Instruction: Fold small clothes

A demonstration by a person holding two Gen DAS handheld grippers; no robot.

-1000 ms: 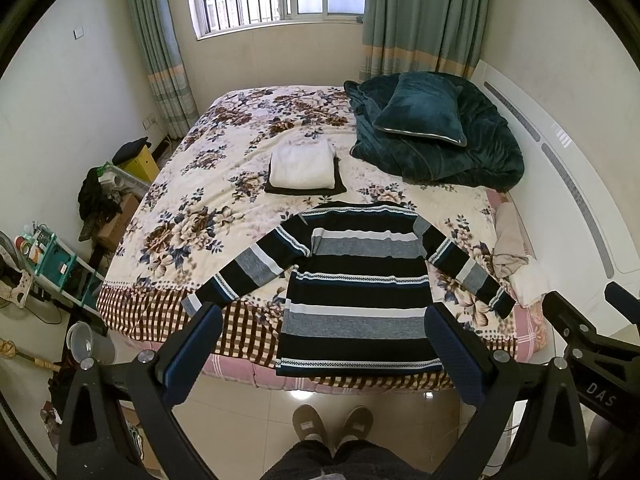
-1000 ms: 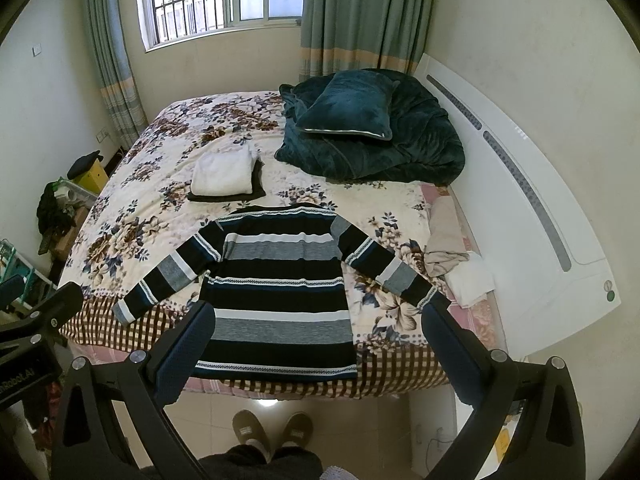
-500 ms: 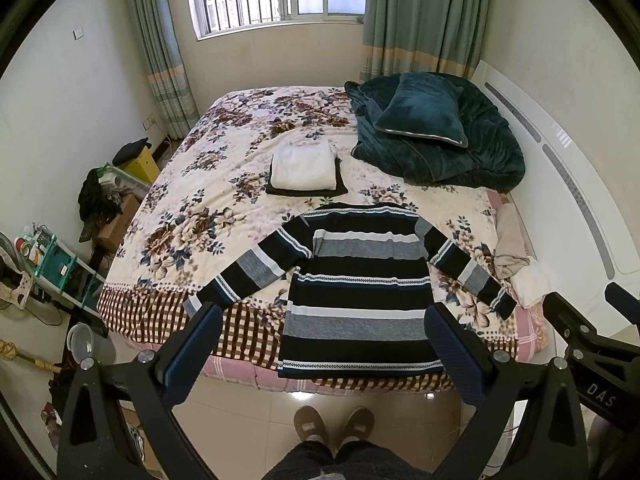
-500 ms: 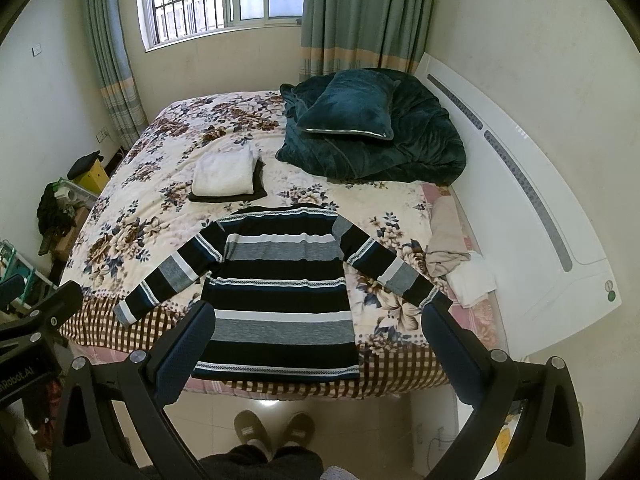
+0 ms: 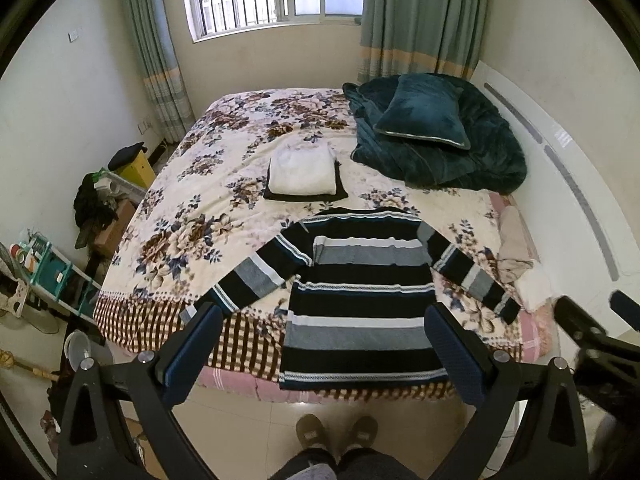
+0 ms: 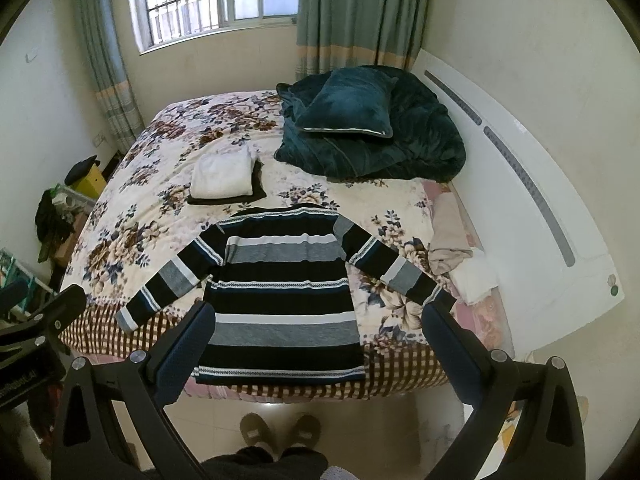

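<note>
A black, grey and white striped sweater (image 5: 362, 300) lies flat on the near end of the floral bed, sleeves spread out, hem at the bed's front edge; it also shows in the right wrist view (image 6: 282, 296). Behind it a folded white garment (image 5: 302, 172) sits on a folded dark one (image 5: 340, 194). My left gripper (image 5: 322, 344) is open and empty, held above the floor before the hem. My right gripper (image 6: 318, 340) is open and empty too, at the same height, to the right.
A teal blanket with a pillow (image 5: 424, 114) lies at the bed's far right. Beige and white cloths (image 5: 518, 256) lie by the white headboard (image 5: 576, 200). Clutter and a teal rack (image 5: 52, 268) stand on the left floor. The person's slippers (image 5: 336, 434) are below.
Both grippers have held almost still; the view shifted only slightly. Nothing was grasped or moved.
</note>
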